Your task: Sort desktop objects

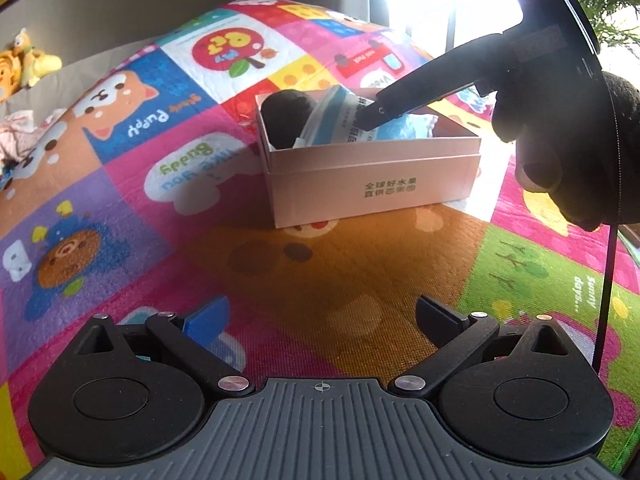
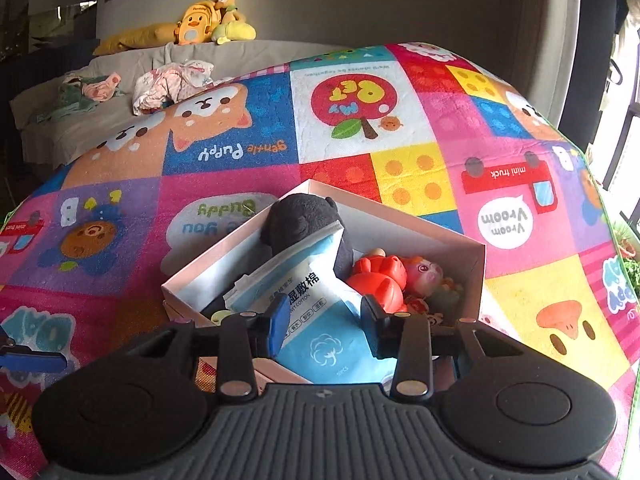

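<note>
left claw (image 1: pixel 320 316): spread wide, empty, above play mat (image 1: pixel 140 184) | right claw (image 2: pixel 325 326): parted over cotton-pad pack (image 2: pixel 316 320) in pink box (image 2: pixel 476 276), gripping nothing

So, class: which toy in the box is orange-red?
The plastic doll, lying at the box's right end; the other toy, the plush, is black and sits at the far end.

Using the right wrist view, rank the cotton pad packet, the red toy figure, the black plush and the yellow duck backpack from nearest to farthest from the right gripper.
1. Cotton pad packet, in the box, directly between the right gripper fingers.
2. Red toy figure, in the box, just right of the packet.
3. Black plush, at the box's far end.
4. Yellow duck backpack, on the sofa, far back left.
</note>
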The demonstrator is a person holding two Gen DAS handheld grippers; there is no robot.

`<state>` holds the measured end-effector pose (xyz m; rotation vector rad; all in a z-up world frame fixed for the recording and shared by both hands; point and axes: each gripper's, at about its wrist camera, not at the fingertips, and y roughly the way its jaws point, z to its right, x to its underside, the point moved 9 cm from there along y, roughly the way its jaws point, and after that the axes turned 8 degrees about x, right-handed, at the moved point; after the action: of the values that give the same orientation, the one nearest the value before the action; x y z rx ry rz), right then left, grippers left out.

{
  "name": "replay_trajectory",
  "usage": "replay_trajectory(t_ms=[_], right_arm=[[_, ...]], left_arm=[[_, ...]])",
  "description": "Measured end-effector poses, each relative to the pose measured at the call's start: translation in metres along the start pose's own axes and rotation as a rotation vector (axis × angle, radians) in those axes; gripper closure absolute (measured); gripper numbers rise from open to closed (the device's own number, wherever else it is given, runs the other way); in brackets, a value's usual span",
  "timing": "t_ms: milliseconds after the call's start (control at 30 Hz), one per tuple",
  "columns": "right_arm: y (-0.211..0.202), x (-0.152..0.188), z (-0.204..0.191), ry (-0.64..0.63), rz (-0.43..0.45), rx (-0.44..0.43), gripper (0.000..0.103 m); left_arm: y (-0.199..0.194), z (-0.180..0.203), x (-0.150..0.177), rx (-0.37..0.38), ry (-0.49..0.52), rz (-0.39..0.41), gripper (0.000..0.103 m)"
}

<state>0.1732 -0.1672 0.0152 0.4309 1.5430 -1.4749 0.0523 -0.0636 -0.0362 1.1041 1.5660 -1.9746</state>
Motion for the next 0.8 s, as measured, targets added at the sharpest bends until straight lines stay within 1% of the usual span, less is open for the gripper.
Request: replay_trajectory(t_ms=[33, 100, 133, 167, 233, 300, 367, 400, 433, 500, 567, 633, 667, 733, 800], right_arm=[[0.002, 0.002, 0.003, 0.031, -0.009, -0.021, 0.062], [0.011, 0.005, 0.014, 0.102, -0.036, -0.044, 0.051], [0.016, 0.007, 0.020, 0.135, -0.048, -0.057, 0.049], [0.019, 0.009, 0.026, 0.182, -0.056, -0.082, 0.045], [0.018, 0.011, 0.033, 0.235, -0.059, -0.104, 0.043], [0.004, 0.011, 0.038, 0.255, -0.034, -0.102, 0.043], [-0.018, 0.011, 0.043, 0.269, 0.011, -0.096, 0.042], [-0.029, 0.012, 0.046, 0.279, 0.027, -0.093, 0.037], [-0.042, 0.015, 0.051, 0.295, 0.046, -0.086, 0.034], [-0.067, 0.024, 0.062, 0.316, 0.075, -0.041, 0.018], [-0.092, 0.041, 0.075, 0.326, 0.097, 0.032, 0.014], [-0.111, 0.062, 0.085, 0.327, 0.106, 0.115, 0.007], [-0.119, 0.075, 0.090, 0.325, 0.107, 0.159, 0.000], [-0.125, 0.097, 0.091, 0.329, 0.074, 0.202, 0.000], [-0.121, 0.117, 0.085, 0.361, 0.010, 0.196, 0.000]], left_arm=[[0.000, 0.001, 0.000, -0.001, 0.003, -0.002, 0.001], [0.002, 0.003, 0.000, -0.005, 0.007, -0.007, 0.001], [0.002, 0.003, 0.000, -0.007, 0.008, -0.008, 0.001], [0.001, 0.004, 0.000, -0.011, 0.009, -0.009, 0.001], [-0.002, 0.003, 0.000, -0.022, 0.014, -0.008, 0.001], [-0.008, -0.002, 0.002, -0.037, 0.016, 0.003, 0.000], [-0.016, -0.011, 0.005, -0.059, 0.003, 0.011, 0.000], [-0.021, -0.017, 0.007, -0.074, -0.011, 0.015, 0.000], [-0.026, -0.022, 0.009, -0.084, -0.025, 0.022, 0.000], [-0.036, -0.033, 0.013, -0.099, -0.050, 0.037, 0.000], [-0.047, -0.042, 0.020, -0.098, -0.070, 0.054, 0.000], [-0.051, -0.047, 0.029, -0.089, -0.082, 0.040, 0.000], [-0.051, -0.049, 0.033, -0.086, -0.092, 0.020, 0.000], [-0.047, -0.050, 0.038, -0.090, -0.111, 0.007, 0.000], [-0.042, -0.045, 0.034, -0.095, -0.117, 0.024, 0.000]])
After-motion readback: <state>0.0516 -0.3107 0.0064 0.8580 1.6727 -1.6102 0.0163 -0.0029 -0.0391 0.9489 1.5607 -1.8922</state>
